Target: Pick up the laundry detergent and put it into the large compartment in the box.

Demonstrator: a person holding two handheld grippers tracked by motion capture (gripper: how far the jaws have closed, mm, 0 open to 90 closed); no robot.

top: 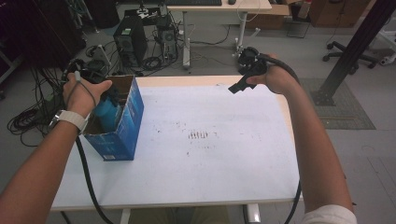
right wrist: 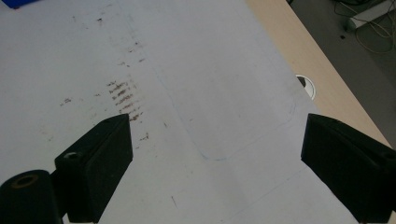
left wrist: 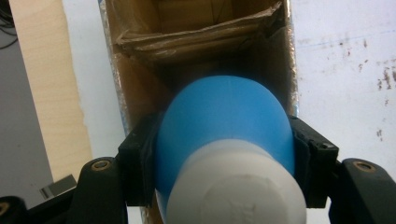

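A blue bottle (top: pixel 106 112) with a white cap stands partly inside an open blue cardboard box (top: pixel 127 122) at the table's left side. My left gripper (top: pixel 103 100) reaches down into the box from above and is shut on the bottle. In the left gripper view the black pads (left wrist: pixel 140 154) press on both sides of the bottle (left wrist: pixel 224 116), just above the white cap (left wrist: pixel 233 186), over the box's brown inside (left wrist: pixel 187 42). My right gripper (top: pixel 239 85) hovers over the far right of the table. Its jaws (right wrist: pixel 215 140) stand wide open with nothing between them.
The white table top (top: pixel 210 163) carries dark smudges (top: pixel 198 135) near its middle and a cable hole (right wrist: pixel 306 86) near its edge. Beyond the table, a computer tower (top: pixel 130 39), tangled cables (top: pixel 28 116), another desk (top: pixel 210 9), an office chair (top: pixel 348 51) and a slanted black post (top: pixel 357 44) stand on the floor.
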